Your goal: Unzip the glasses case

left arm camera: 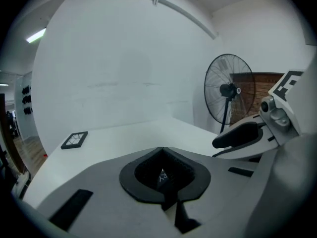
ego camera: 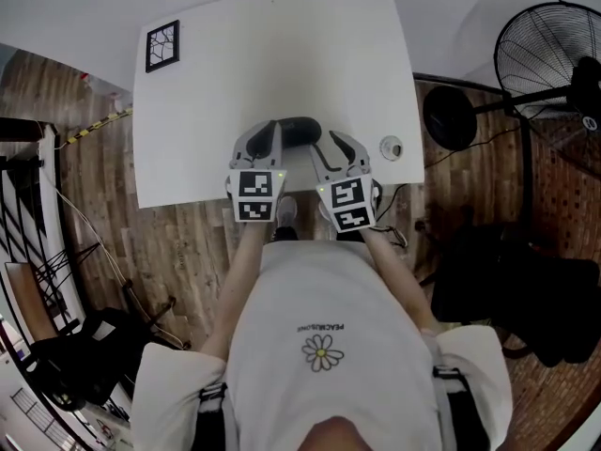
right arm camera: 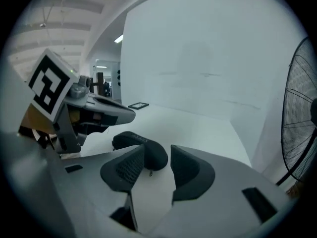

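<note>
The black glasses case [ego camera: 299, 130] lies near the front edge of the white table [ego camera: 272, 54]. In the right gripper view the case [right arm camera: 141, 145] bears white print, and its small zipper pull [right arm camera: 150, 173] hangs at the near end. My right gripper [right arm camera: 153, 167] is open. Its pads flank that end of the case without pressing on it. My left gripper [ego camera: 271, 132] is at the case's left end, jaws shut tip to tip. Through the hollow between its pads [left arm camera: 143, 190] a dark, printed bit of the case [left arm camera: 162, 175] shows. Whether it touches the case I cannot tell.
A black-framed marker card [ego camera: 161, 45] lies at the table's far left corner. A small round object [ego camera: 391, 147] sits by the right edge. A standing fan [ego camera: 554, 54] and dark bags are on the wooden floor to the right.
</note>
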{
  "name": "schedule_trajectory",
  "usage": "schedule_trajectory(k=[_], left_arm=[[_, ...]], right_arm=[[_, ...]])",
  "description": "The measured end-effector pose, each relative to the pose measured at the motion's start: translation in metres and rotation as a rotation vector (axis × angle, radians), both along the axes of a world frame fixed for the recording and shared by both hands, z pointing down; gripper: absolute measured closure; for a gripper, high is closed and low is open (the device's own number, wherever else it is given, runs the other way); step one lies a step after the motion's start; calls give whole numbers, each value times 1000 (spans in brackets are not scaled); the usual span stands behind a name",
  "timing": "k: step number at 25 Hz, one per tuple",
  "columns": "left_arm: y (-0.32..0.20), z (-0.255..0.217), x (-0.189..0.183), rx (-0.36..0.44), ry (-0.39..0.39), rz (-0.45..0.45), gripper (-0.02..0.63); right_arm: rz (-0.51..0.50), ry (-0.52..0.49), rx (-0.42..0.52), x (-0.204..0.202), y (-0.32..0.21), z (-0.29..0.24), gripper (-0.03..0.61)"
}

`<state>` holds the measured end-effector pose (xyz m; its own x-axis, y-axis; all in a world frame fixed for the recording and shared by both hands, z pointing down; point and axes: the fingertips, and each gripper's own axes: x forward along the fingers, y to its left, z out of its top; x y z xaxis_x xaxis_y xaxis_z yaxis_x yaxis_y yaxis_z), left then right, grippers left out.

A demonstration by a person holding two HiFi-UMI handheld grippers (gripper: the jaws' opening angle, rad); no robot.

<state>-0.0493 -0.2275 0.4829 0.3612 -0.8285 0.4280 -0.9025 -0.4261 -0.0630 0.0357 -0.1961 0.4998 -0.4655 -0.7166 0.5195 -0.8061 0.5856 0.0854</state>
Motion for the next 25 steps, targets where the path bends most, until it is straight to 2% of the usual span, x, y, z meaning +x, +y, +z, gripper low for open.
schedule_trajectory(k=[3, 14, 16, 19, 21, 25], left_arm=[[-2, 10, 2, -29, -6, 4, 600], [4, 49, 12, -156, -13, 69, 600], [3, 52, 13, -155, -28, 77, 600], [-1, 53, 14, -136, -50, 90, 598], [-3, 54, 13, -129, -46, 93, 598], [-4, 53, 11, -115, -32, 83, 598]], right_arm=[[-13, 46, -59, -4, 3, 27, 430], [29, 80, -252, -8, 1, 84, 431], [26, 89, -267, -9, 1, 89, 431], [36, 98, -256, -6, -1, 90, 476], [48, 103, -242, -5, -4, 87, 518], [31, 105, -242, -6, -2, 85, 563]])
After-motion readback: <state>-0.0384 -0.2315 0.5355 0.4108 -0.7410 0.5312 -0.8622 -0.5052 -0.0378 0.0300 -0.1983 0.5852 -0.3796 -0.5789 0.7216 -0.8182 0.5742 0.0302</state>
